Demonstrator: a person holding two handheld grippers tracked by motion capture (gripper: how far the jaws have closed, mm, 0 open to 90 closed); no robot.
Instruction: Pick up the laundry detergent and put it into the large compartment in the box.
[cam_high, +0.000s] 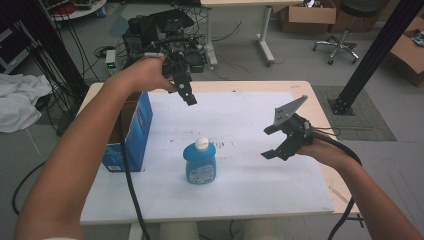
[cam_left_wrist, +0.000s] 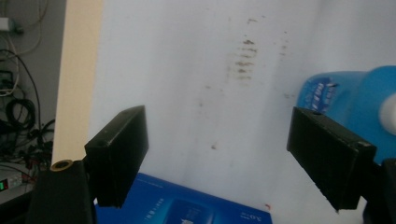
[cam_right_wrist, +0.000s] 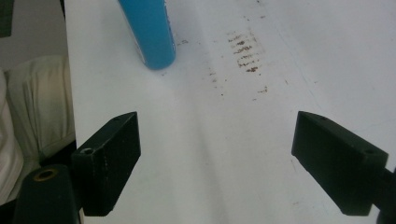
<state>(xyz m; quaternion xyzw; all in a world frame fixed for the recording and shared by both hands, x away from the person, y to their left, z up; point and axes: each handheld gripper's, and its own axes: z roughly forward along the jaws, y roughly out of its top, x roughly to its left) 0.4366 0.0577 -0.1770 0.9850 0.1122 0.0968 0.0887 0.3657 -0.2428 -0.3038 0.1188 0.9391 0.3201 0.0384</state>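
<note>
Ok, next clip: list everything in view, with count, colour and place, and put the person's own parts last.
bottle: one, blue with a white cap, upright near the middle of the sheet
box: one, blue, open top, at the table's left edge
sheet: one, white, with brown smudges, covering most of the table
table: one, light wood, rim showing round the sheet
cardboard boxes: at least two, brown, on the floor at the far right
stool: one, black seat, on castors, far right
cloth: one, white, heaped at the left
left gripper: one, black, jaws open, raised over the table's far left
right gripper: one, black, jaws open, right of the bottle
forearms: two, bare, coming in from below
</note>
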